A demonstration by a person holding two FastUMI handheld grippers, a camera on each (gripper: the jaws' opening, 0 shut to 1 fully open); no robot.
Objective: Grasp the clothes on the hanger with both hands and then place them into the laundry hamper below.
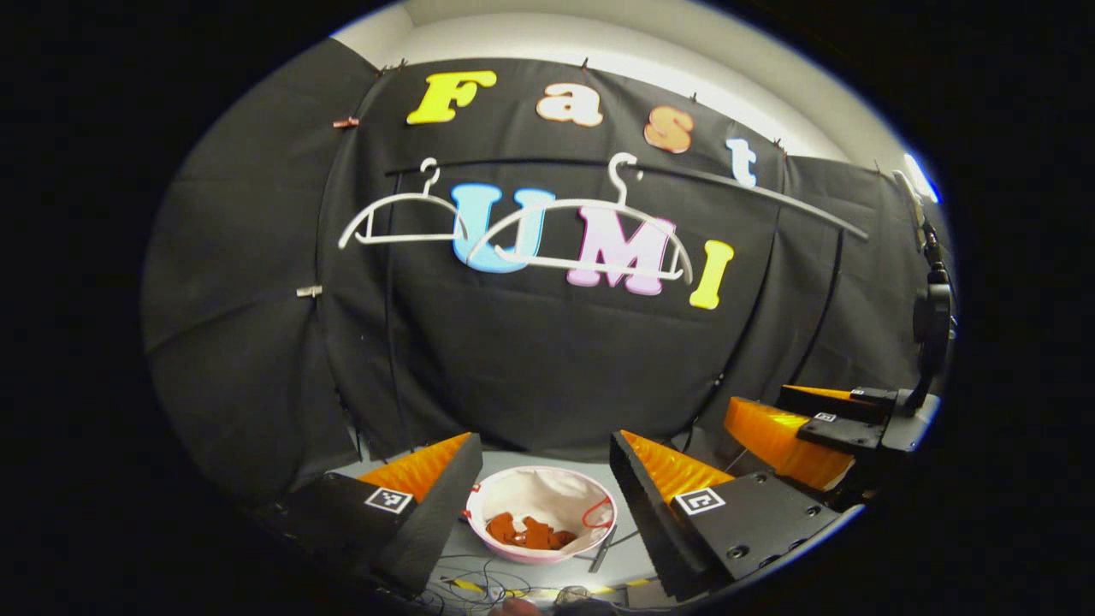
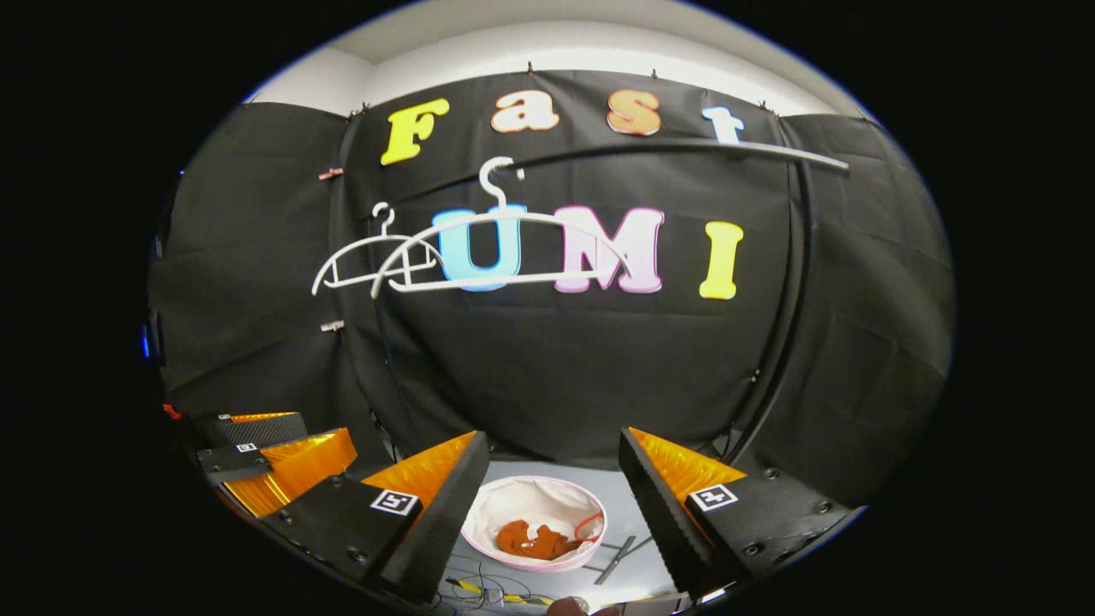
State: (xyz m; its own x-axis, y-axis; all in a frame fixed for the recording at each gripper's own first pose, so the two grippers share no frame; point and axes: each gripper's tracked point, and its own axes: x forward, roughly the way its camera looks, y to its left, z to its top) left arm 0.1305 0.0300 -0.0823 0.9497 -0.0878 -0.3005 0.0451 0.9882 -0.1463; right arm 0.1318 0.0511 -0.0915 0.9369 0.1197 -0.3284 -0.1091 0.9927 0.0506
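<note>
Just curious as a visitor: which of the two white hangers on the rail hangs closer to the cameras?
The right-hand hanger, which looks larger and overlaps the front of the left hanger.

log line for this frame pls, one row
stage: garment dropped | clothes in laundry hamper | hangers bare on rail | left gripper open, empty | right gripper open, empty

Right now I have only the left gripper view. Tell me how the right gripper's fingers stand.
Observer: The right gripper is open. In the right gripper view, the laundry hamper sits farther off in the gap between its fingers.
Operator: Now tell me where my left gripper sits from that side.
Observer: The left gripper shows at the lower left of the right gripper view. It is beside the right one and apart from it, with its fingers spread and nothing between them.
</note>
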